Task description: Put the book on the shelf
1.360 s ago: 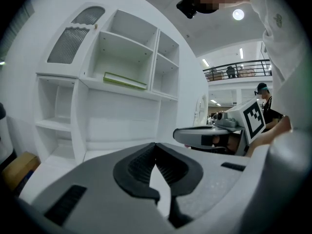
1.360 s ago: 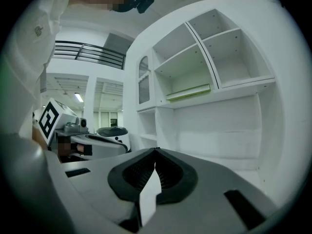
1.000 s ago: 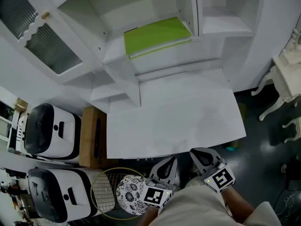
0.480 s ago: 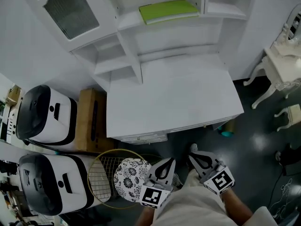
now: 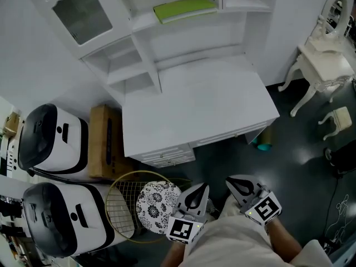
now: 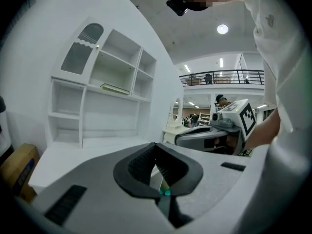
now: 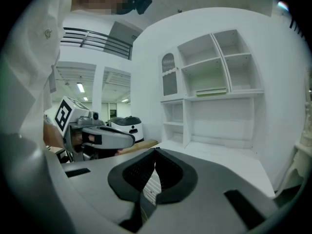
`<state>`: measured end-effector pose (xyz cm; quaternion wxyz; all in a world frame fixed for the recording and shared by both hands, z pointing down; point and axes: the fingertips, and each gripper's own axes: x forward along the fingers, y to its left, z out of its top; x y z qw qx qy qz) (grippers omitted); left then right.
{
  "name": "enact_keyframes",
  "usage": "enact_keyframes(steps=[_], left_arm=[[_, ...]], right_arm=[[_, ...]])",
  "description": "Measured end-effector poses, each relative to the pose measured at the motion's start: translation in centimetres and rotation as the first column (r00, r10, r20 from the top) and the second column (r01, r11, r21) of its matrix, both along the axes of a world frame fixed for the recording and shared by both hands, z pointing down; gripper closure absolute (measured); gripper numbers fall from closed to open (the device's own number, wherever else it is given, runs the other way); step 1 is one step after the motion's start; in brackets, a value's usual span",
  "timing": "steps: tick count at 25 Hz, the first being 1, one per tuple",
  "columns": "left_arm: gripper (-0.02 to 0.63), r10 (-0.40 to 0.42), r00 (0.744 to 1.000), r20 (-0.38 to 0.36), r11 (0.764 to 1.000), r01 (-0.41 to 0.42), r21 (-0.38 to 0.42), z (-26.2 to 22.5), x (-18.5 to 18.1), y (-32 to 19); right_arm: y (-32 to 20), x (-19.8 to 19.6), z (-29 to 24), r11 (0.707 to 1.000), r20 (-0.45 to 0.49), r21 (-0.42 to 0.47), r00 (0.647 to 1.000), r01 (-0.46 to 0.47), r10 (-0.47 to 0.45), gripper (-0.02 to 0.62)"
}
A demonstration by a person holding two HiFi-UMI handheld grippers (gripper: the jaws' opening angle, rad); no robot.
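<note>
A flat green book [image 5: 186,8] lies on the upper middle shelf of the white hutch above the white desk [image 5: 194,113]. It also shows as a thin green slab, the book [image 6: 115,87] in the left gripper view and the book [image 7: 212,91] in the right gripper view. Both grippers hang low at my waist, well short of the desk's front edge. The left gripper [image 5: 201,189] is shut with nothing in it, jaw tips meeting [image 6: 156,146]. The right gripper [image 5: 231,181] is shut and empty too, its tips together [image 7: 155,151].
Two white domed appliances [image 5: 51,143] [image 5: 61,218] and a cardboard box [image 5: 104,149] stand left of the desk. A racket [image 5: 125,210] and a patterned disc [image 5: 157,213] lie by my feet. A white dressing table [image 5: 322,65] and stool [image 5: 336,118] stand at the right.
The desk and shelf have slid farther away and up in the head view, with more dark floor showing. Both grippers stay shut, empty and low. The book has not moved.
</note>
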<state>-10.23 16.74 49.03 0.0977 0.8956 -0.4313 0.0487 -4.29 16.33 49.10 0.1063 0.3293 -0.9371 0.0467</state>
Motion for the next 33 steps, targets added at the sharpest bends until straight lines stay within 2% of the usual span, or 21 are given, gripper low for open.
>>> enact_keyframes(steps=[5, 8, 12, 21, 24, 33], left_arm=[[0.603, 0.021, 0.999, 0.032, 1.000, -0.021, 0.004, -0.9, 1.4, 0.4], [0.603, 0.006, 1.000, 0.016, 1.000, -0.007, 0.013, -1.6, 2.5, 0.0], [0.603, 0.014, 0.999, 0.041, 1.000, -0.013, -0.012, -0.8, 4.1, 0.3], [0.603, 0.015, 0.999, 0.036, 1.000, -0.015, -0.007, -1.6, 8.3, 0.0], [0.603, 0.014, 1.000, 0.025, 1.000, -0.014, 0.013, -1.8, 9.3, -0.1], [0.603, 0.023, 0.999, 0.040, 1.000, -0.023, 0.005, -1.5, 10.6, 0.1]], right_arm=[[0.5, 0.6, -1.9, 0.998, 0.035, 0.010, 0.998, 0.059, -0.059, 0.578], [-0.3, 2.4, -3.0, 0.998, 0.050, 0.028, 0.997, 0.064, -0.066, 0.578], [-0.5, 4.9, -3.8, 0.997, 0.068, 0.028, 0.994, 0.078, -0.080, 0.578], [0.3, 9.7, -2.8, 0.998, 0.097, -0.009, 0.994, 0.056, -0.055, 0.578], [0.5, 10.5, -2.6, 0.998, 0.105, -0.012, 0.993, 0.055, -0.054, 0.578], [-0.2, 11.7, -3.4, 0.997, 0.089, 0.013, 0.993, 0.071, -0.072, 0.578]])
